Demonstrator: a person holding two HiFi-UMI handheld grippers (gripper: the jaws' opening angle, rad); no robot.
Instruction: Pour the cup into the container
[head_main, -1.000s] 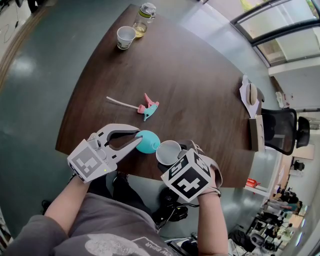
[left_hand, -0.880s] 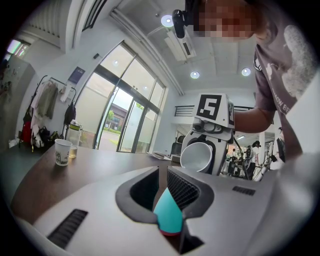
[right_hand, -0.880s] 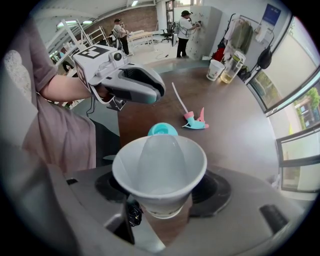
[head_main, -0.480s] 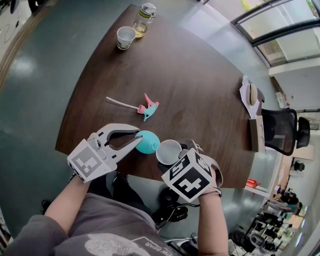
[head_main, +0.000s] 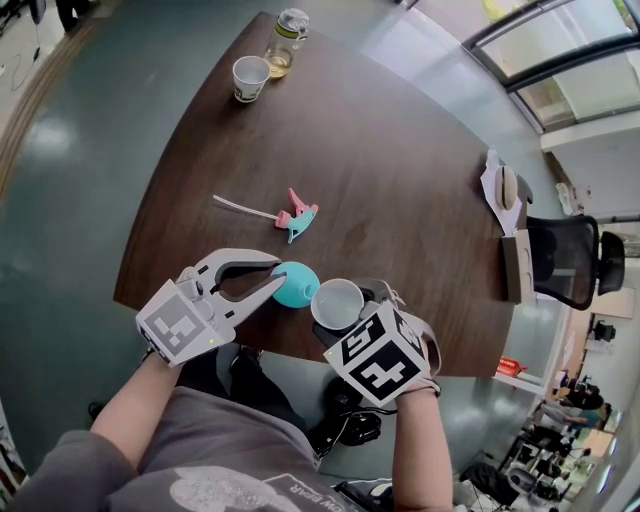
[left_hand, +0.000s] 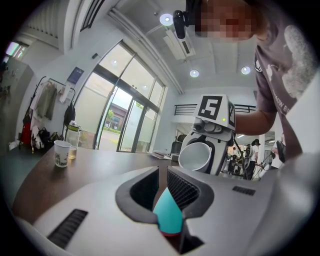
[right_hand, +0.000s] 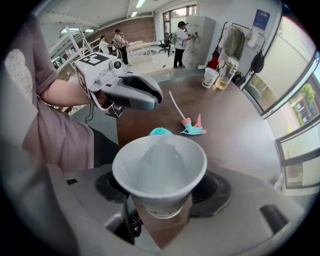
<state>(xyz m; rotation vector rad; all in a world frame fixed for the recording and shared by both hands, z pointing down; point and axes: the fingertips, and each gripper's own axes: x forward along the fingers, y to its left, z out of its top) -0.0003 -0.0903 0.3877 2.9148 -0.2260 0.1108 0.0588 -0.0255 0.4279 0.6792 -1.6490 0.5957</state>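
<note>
Left tongs (left_hand: 163, 186): clenched on the rim of the teal container (left_hand: 168, 218), ribbed pads pressing it from both sides. These tongs lie level. The container sits right at their tips, above the near edge of the dark wood surface (head_main: 380, 170). Cannot tell whether its base touches the wood.

Right tongs (right_hand: 161, 197): grasping the white cup (right_hand: 160, 167) by its lower body, jaws spread wide around it. These tongs point downward, with their marker cube (head_main: 382, 362) on top. The cup is tilted, mouth turned toward the left tongs. Its rim is just beside the container; contact between them cannot be resolved. The cup interior looks pale; contents not discernible.

Beyond the tips of the left tongs, a pink-and-teal spray nozzle (head_main: 298, 217) lies flat with its white tube. Well beyond both tongs, at the far edge, a paper cup (head_main: 250, 75) and a jar (head_main: 285, 42) of yellowish liquid stand side by side.
</note>
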